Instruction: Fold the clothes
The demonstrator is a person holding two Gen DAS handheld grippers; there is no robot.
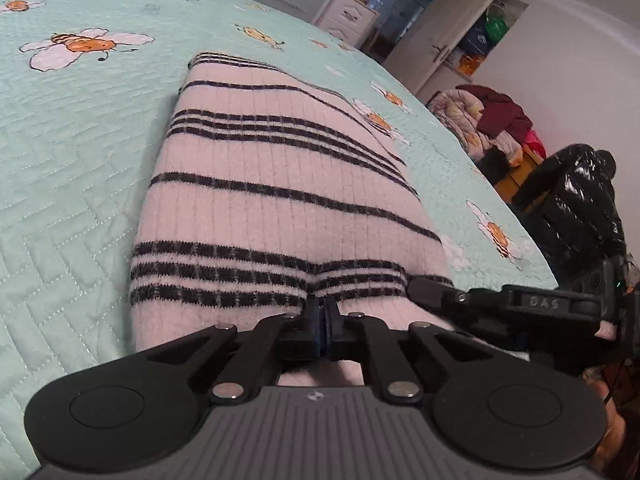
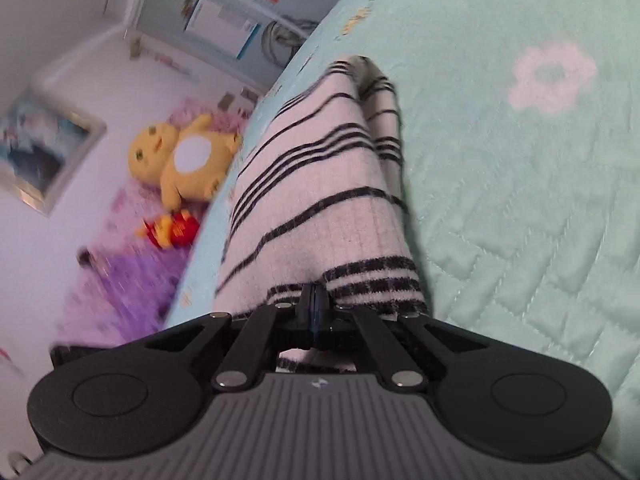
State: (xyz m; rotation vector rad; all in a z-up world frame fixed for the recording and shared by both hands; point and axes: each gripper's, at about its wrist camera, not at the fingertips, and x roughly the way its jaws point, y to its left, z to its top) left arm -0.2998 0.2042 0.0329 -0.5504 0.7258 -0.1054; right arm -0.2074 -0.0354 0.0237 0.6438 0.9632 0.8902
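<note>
A pale pink knit sweater (image 1: 272,200) with black stripes lies on a mint quilted bedspread (image 1: 72,152). My left gripper (image 1: 321,312) is shut on the sweater's near striped edge. My right gripper (image 2: 316,300) is shut on the same sweater (image 2: 320,184), pinching its striped hem; its fingers (image 1: 436,292) also show at the right of the left wrist view, on the same edge. In the right wrist view the sweater runs away from me as a long narrow band across the bedspread (image 2: 520,200).
Beyond the bed's right edge stand white cupboards (image 1: 440,20), a pile of clothes (image 1: 488,120) and a black glossy jacket (image 1: 576,208). In the right wrist view a yellow plush toy (image 2: 180,156) and a red toy (image 2: 176,228) lie beside the bed.
</note>
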